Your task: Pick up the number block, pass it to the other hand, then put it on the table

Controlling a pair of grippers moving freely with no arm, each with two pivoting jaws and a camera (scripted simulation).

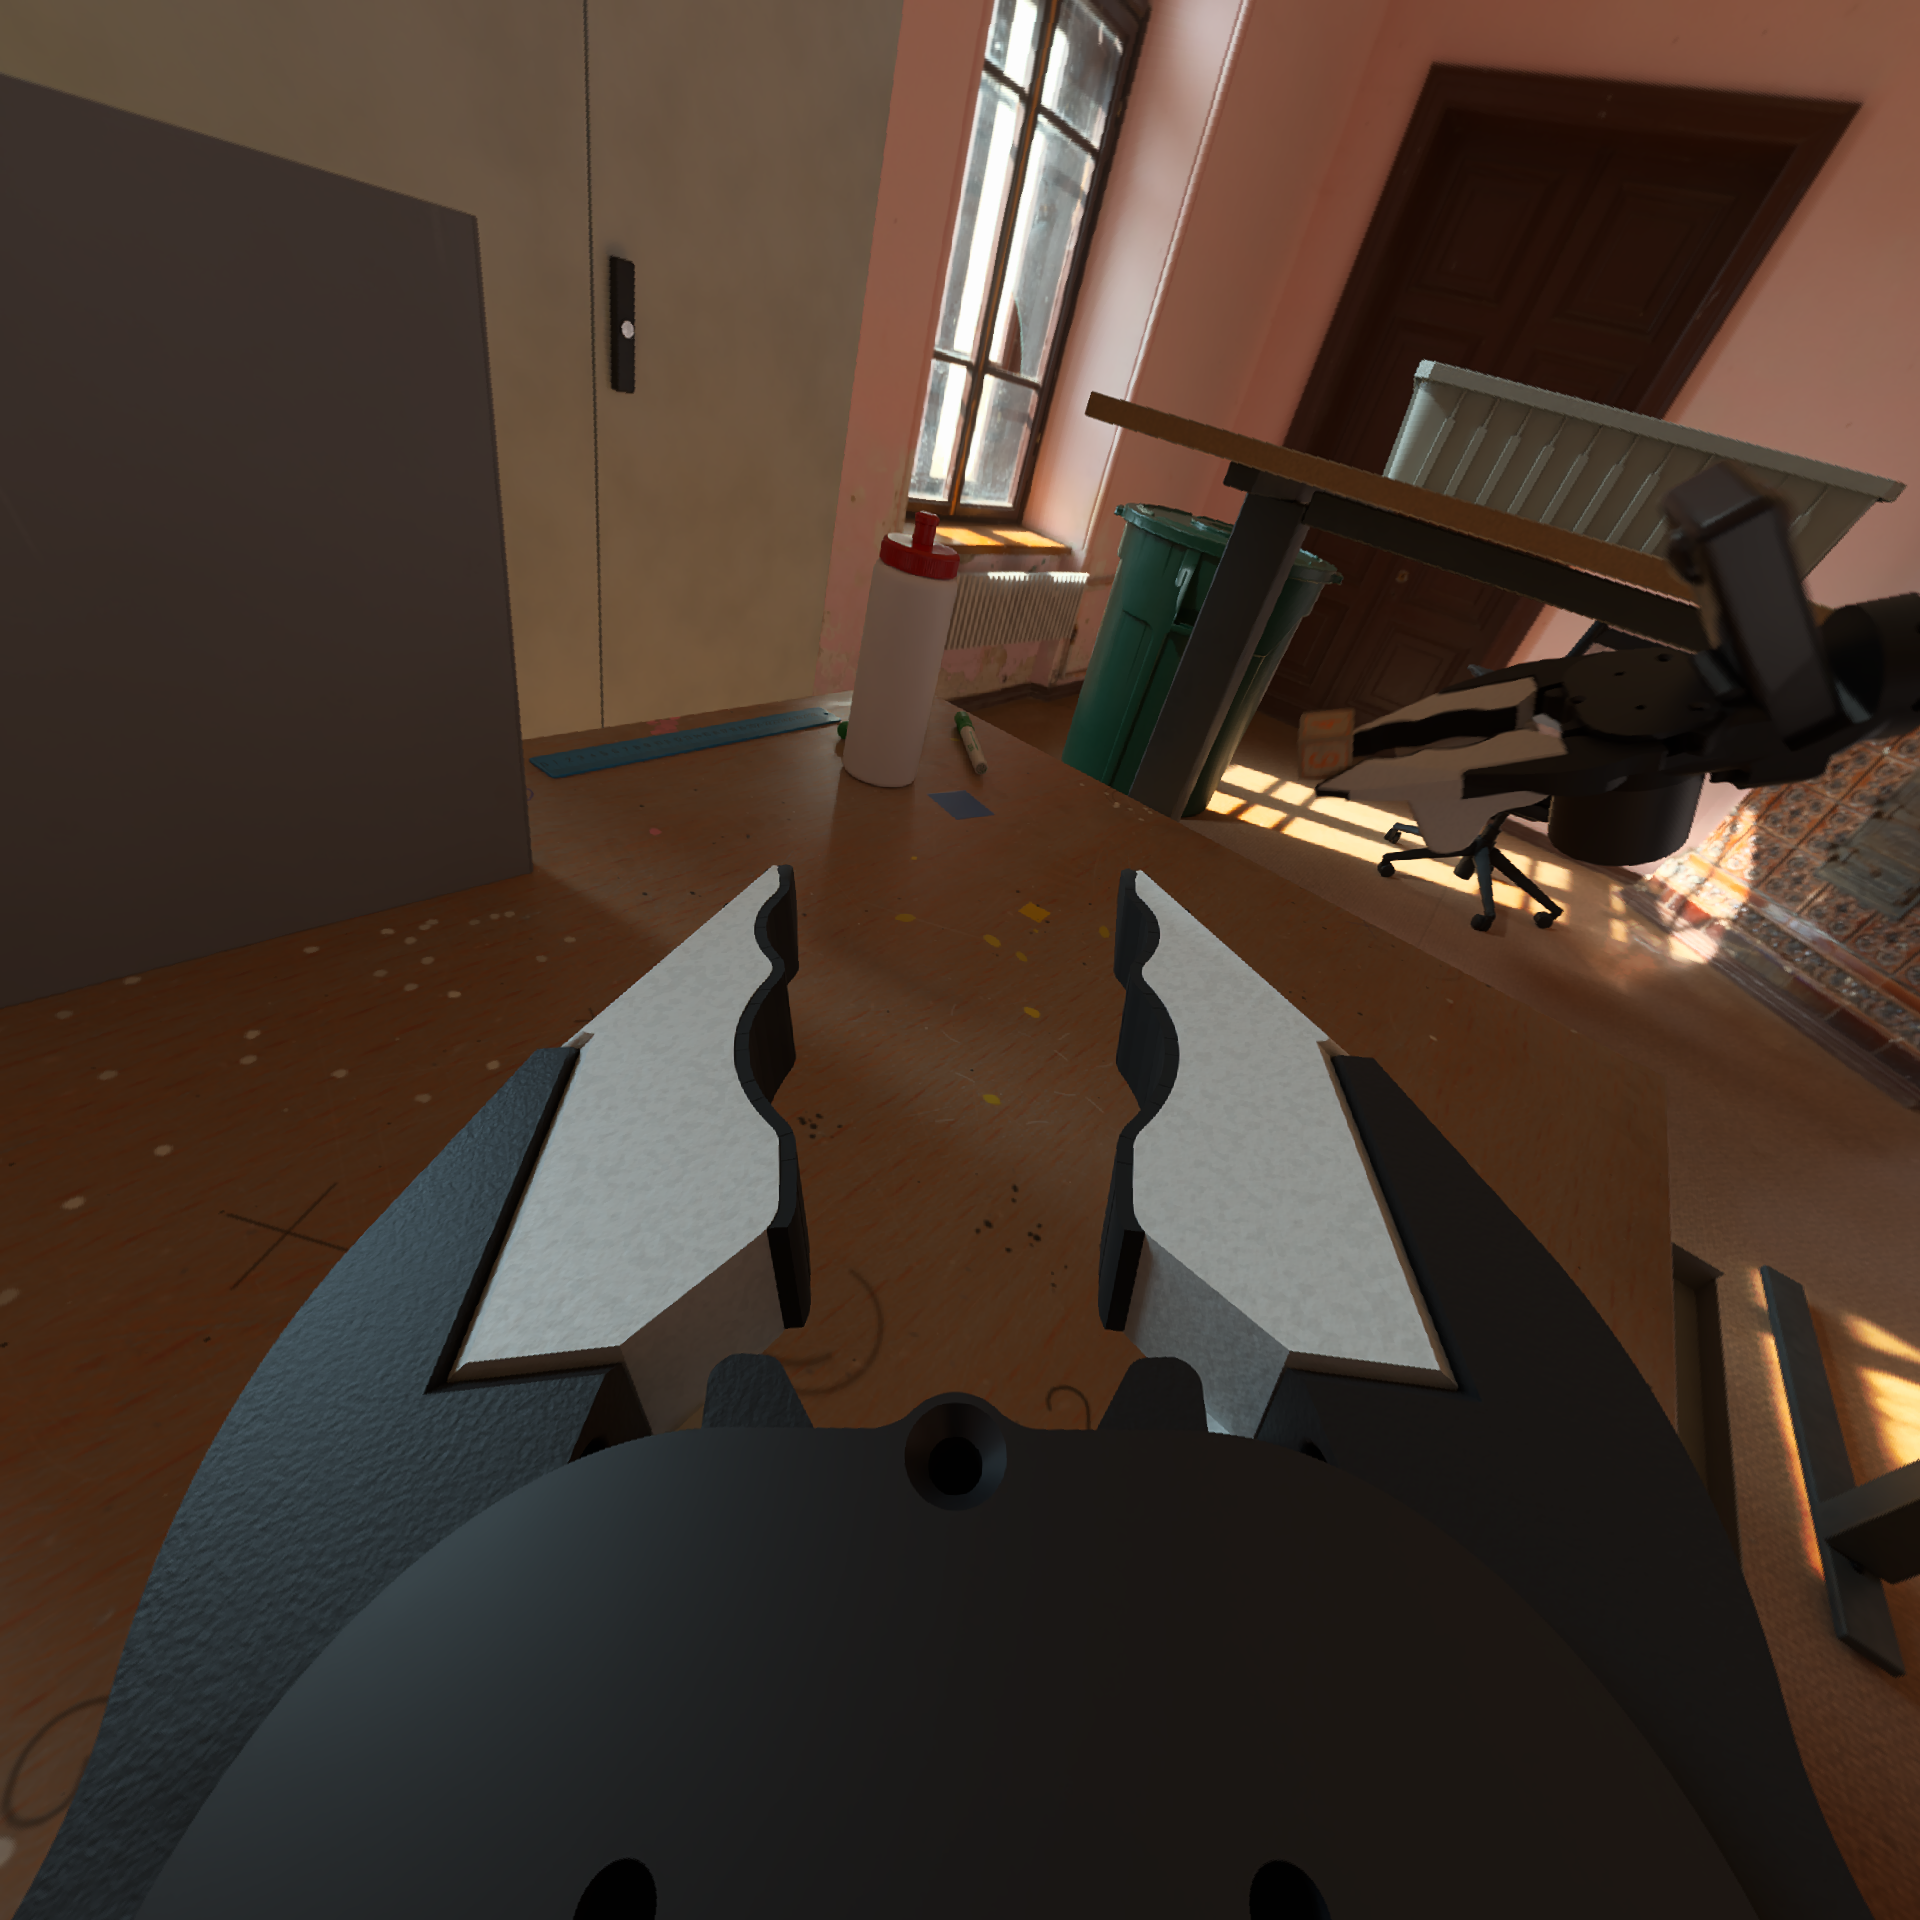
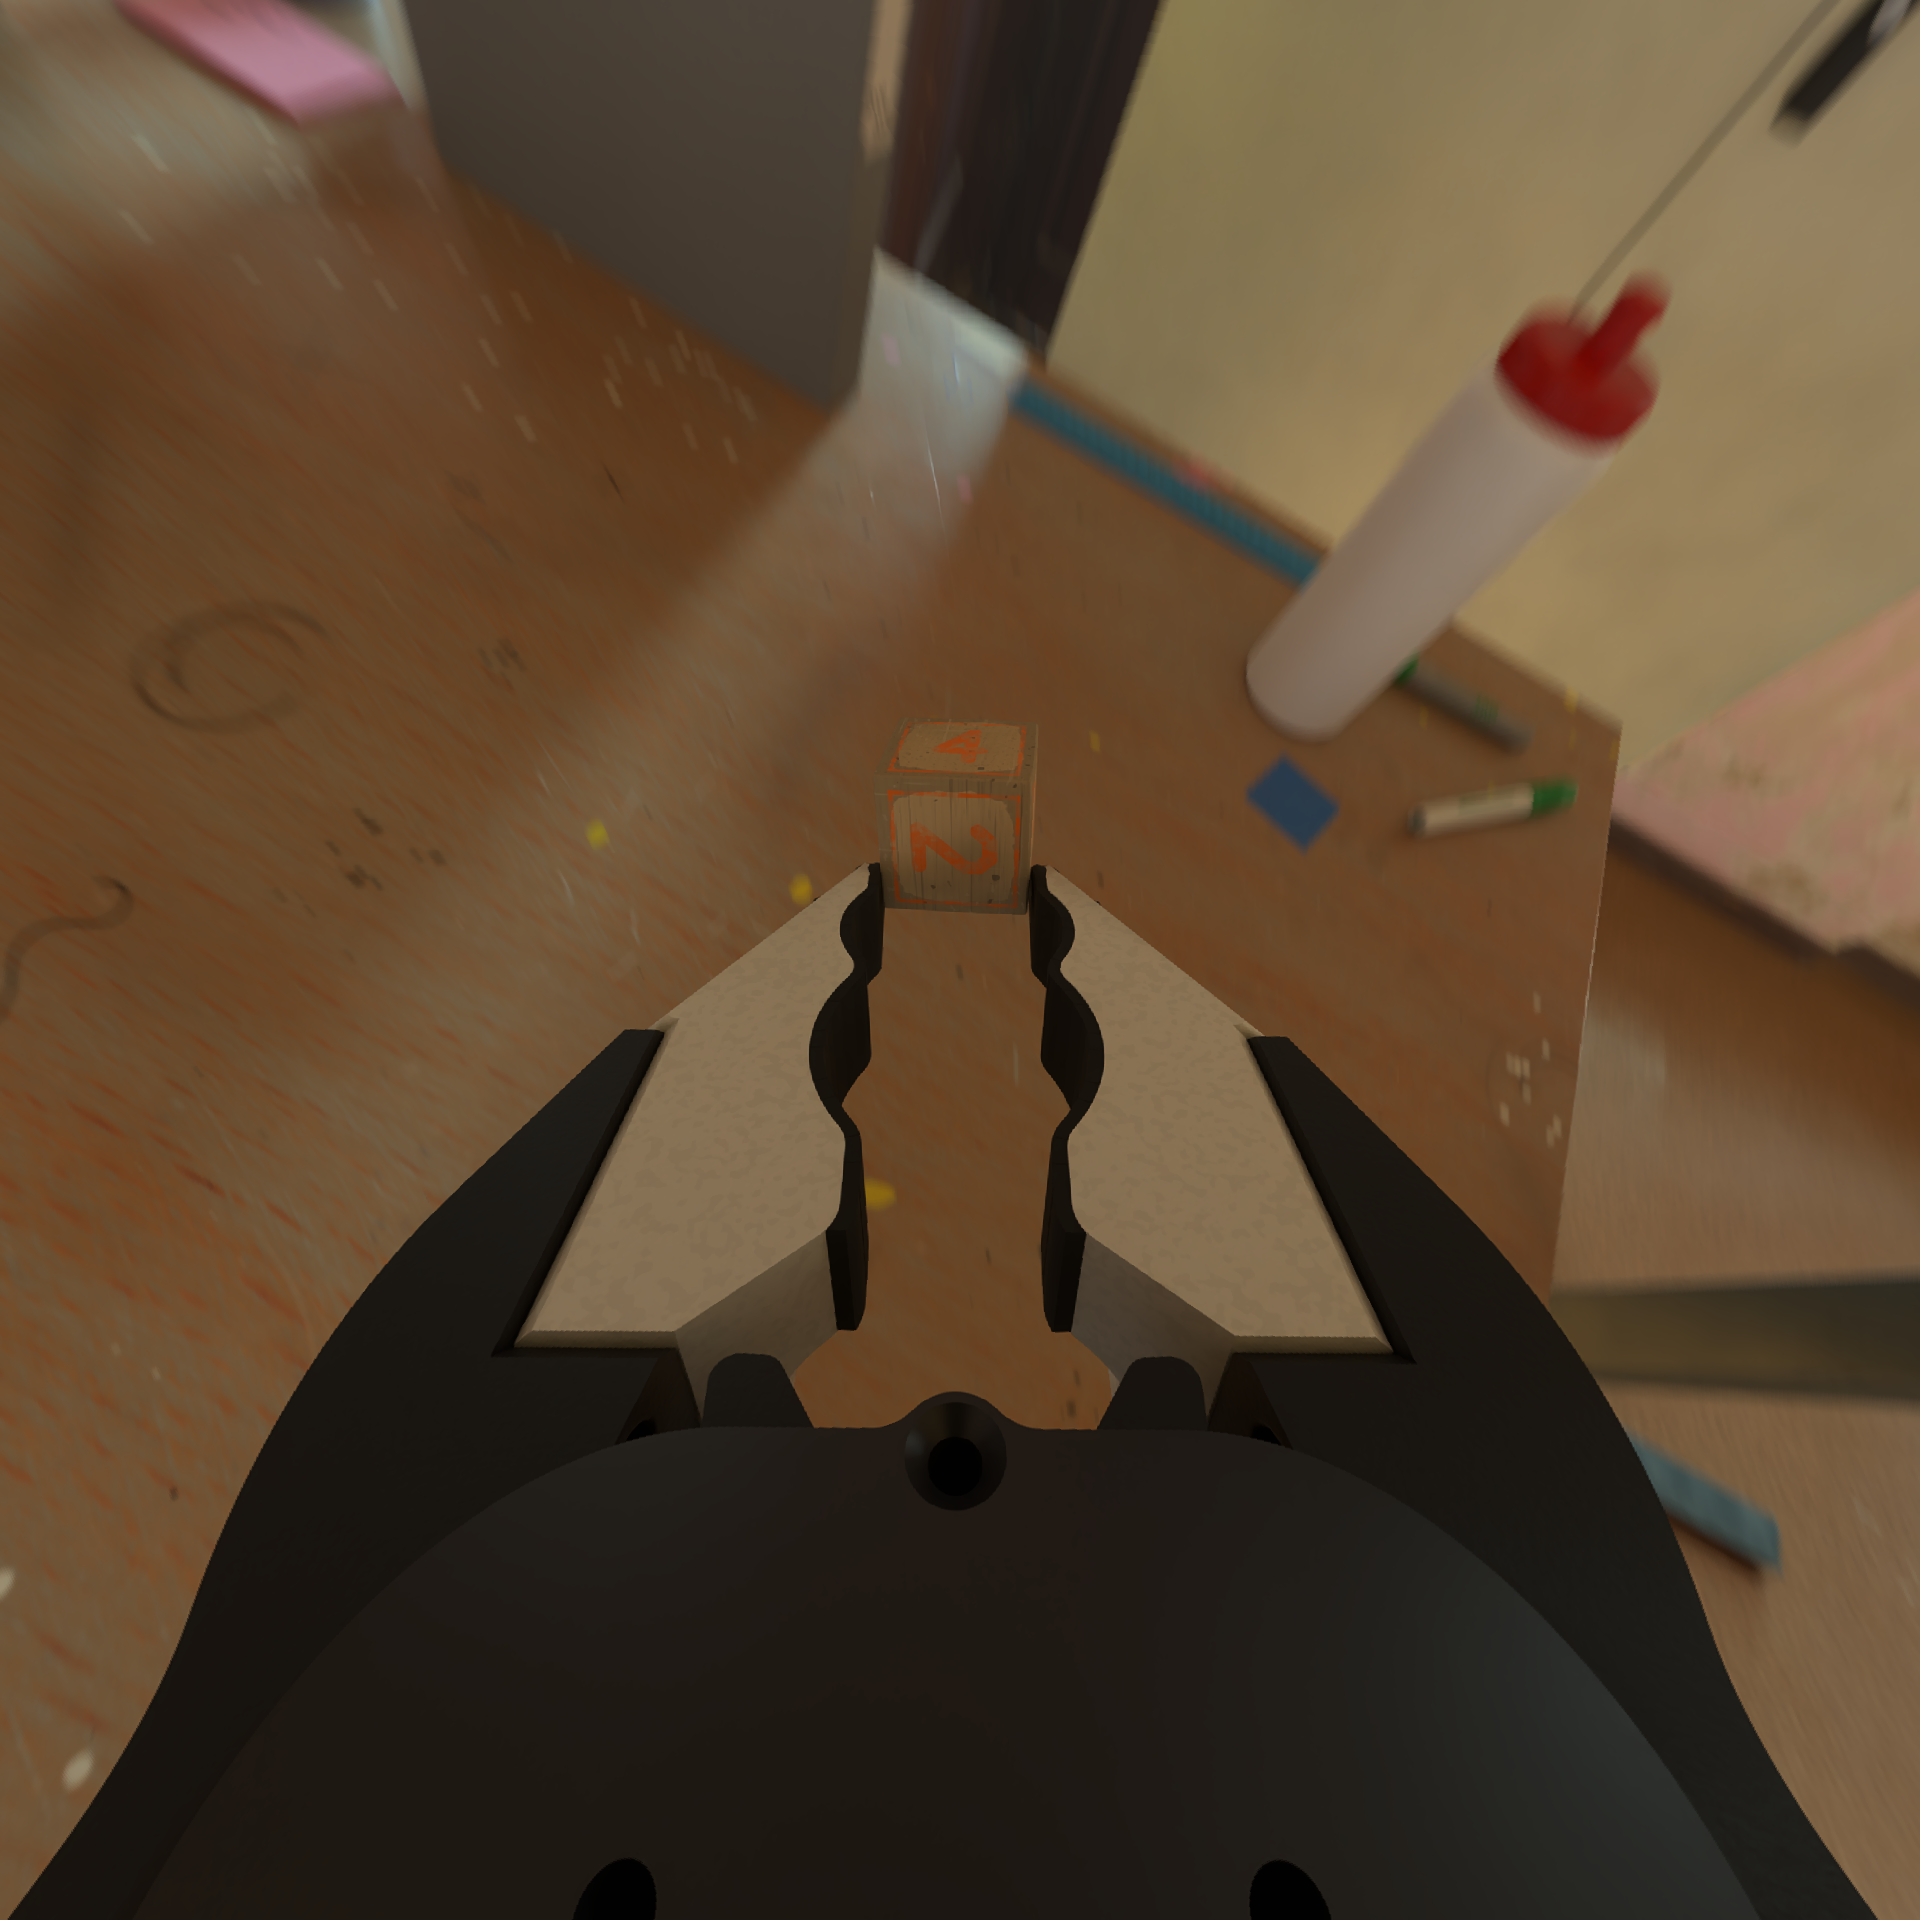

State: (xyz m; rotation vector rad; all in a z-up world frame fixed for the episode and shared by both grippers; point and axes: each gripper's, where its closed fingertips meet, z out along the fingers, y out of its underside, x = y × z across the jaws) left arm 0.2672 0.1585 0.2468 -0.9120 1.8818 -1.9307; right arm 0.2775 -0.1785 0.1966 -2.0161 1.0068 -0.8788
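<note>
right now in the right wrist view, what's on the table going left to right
pink pad → grey box → number block held at the right gripper tips → blue square → white bottle

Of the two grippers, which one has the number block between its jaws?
The right gripper: its jaw tips are pinching the number block above the table. The left gripper is open with nothing between its jaws.

The right gripper [image 2: 954, 883] pinches the wooden number block [image 2: 957, 817] between its fingertips above the brown table [image 2: 416, 831]. Right of the block lies a blue square [image 2: 1291, 801]. Farther right lies a green marker [image 2: 1492, 806], with a red-capped white bottle [image 2: 1455, 520] beyond.
</note>
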